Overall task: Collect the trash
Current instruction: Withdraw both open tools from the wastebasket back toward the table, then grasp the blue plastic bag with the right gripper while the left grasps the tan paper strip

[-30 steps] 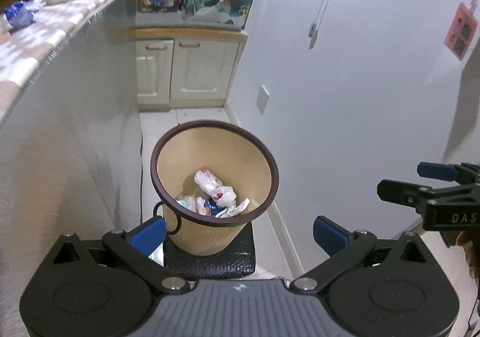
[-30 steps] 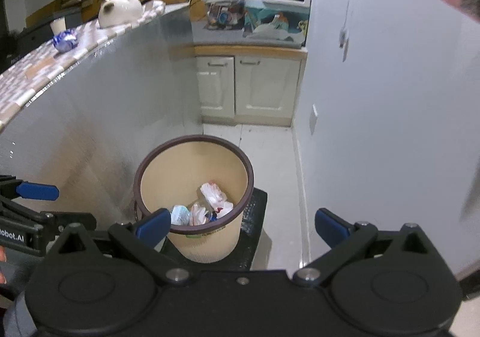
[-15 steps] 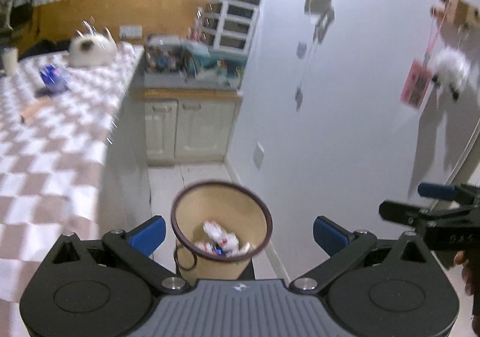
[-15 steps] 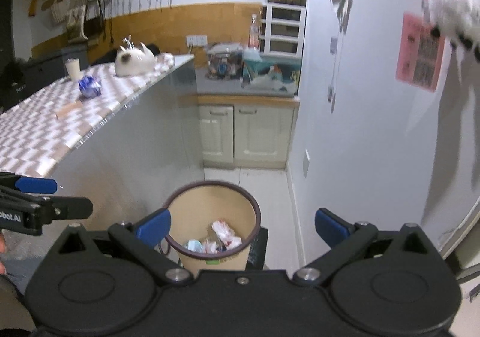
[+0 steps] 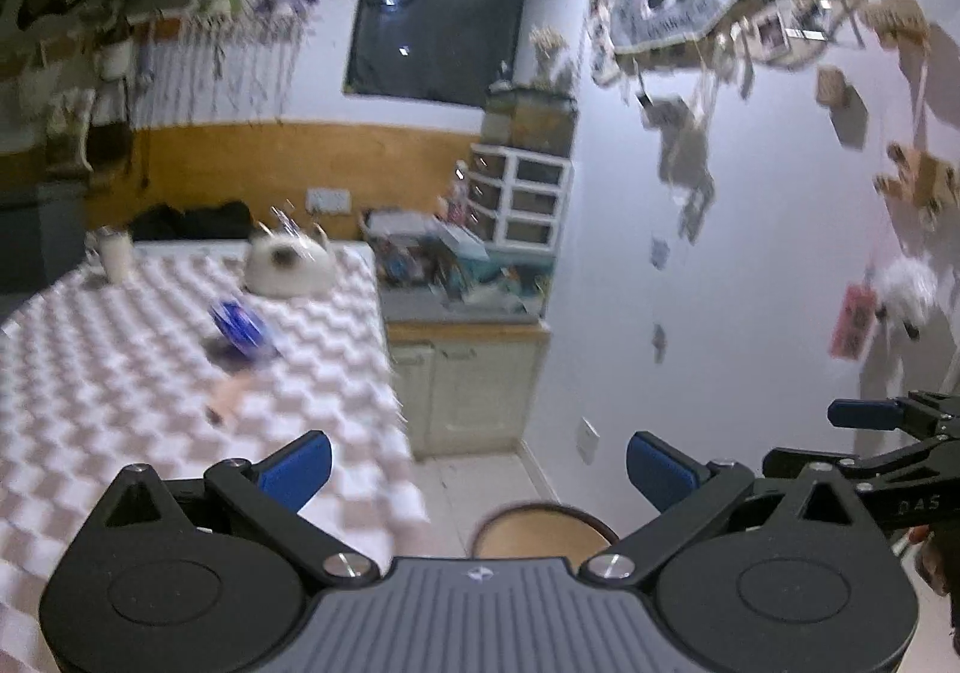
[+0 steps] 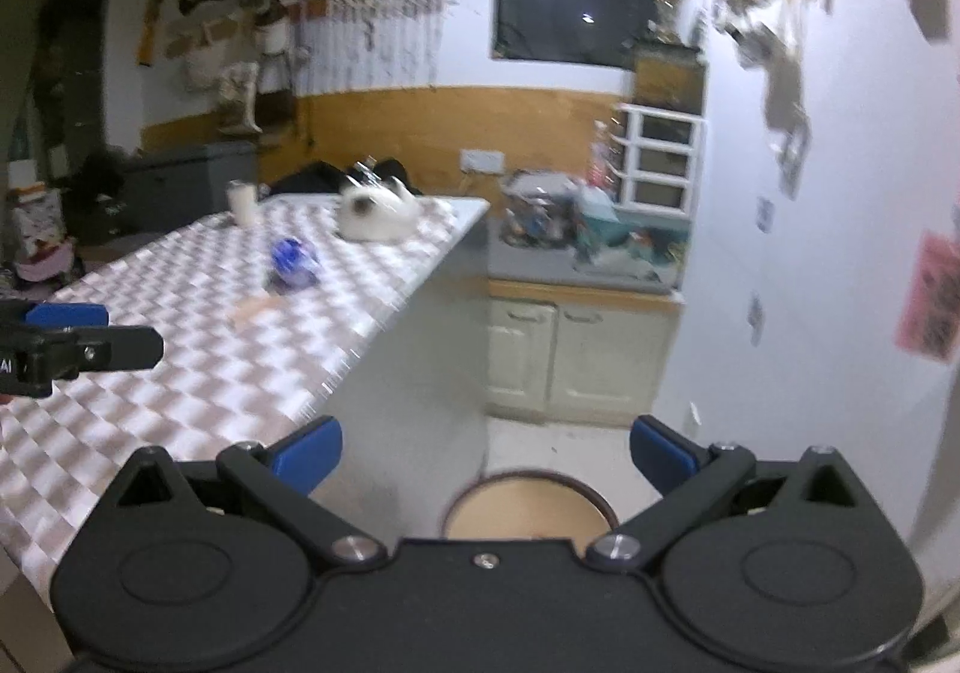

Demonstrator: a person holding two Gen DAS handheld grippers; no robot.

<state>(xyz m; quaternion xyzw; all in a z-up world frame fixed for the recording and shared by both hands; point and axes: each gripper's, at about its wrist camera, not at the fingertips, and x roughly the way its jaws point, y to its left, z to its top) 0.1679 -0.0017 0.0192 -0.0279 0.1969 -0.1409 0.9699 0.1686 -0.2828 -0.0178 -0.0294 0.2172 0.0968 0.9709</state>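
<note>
- The left gripper [image 5: 477,460] has its blue-padded fingers [image 5: 297,466] spread wide with nothing between them.
- The right gripper [image 6: 486,451] is likewise spread wide and empty; it also shows at the right edge of the left wrist view.
- The trash bin [image 6: 528,511], tan with a dark rim, sits low between the right gripper's fingers, on the floor beside the end of the checkered table [image 6: 198,349]. Its contents are hidden behind the gripper body.
- On the checkered table lies a crumpled blue wrapper [image 6: 294,259], with a small tan scrap [image 6: 255,309] just nearer the camera.
- Farther back on the table sit a white teapot [image 6: 378,214] and a pale cup [image 6: 243,202].
- Past the table's far end stands a cream cabinet [image 6: 576,355], its top cluttered.
- Both views are motion-blurred.
</note>
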